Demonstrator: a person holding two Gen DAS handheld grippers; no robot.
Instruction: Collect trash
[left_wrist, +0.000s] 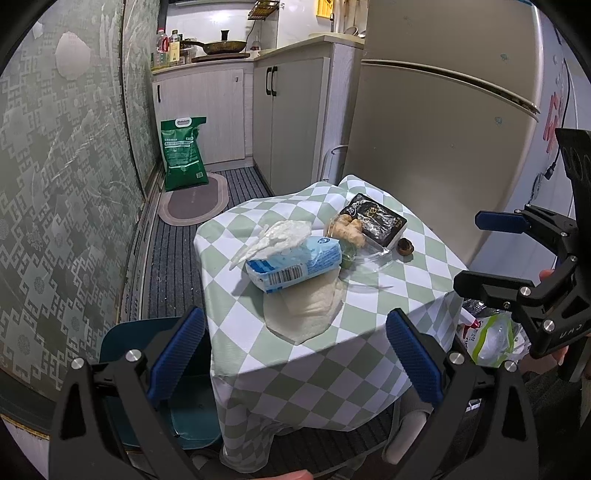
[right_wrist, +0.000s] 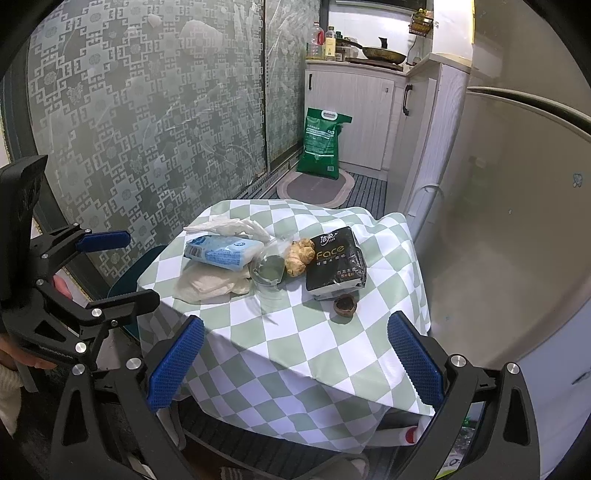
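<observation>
**newbie_op:** First trash run coming up. What's on the table and what do I grab first?

**me:** Working left to right across the table (right_wrist: 332, 354) from the right wrist cam. Near the left edge there's a crumpled white tissue (right_wrist: 212, 284), flattened, with the blue tissue pack (right_wrist: 218, 251) lying partly on top of it. I'd guess the tissue weighs nothing and squashes flat, so I'd pinch a bunched fold at its free near edge and drag it out, not lift straight up, or the pack tips. Next to it, about mid-table, is a clear plastic wrapper (right_wrist: 267, 275) with something green inside. It's probably slippery and crackly, so I'd grab where the film gathers. The ginger (right_wrist: 297, 258) touching it and the black Face tissue pack (right_wrist: 334, 262) look like keepers to me. Then, towards the near right edge just in front of the black pack, there's a small brown shell-like scrap (right_wrist: 345, 306). Looks hard and roundish, so it may roll. I'd close across its widest part.

**newbie_op:** Grippers?

**me:** Both tongs are spread wide and holding nothing: left gripper (left_wrist: 295, 354) hangs off the near edge, right gripper (right_wrist: 295, 354) likewise.
</observation>
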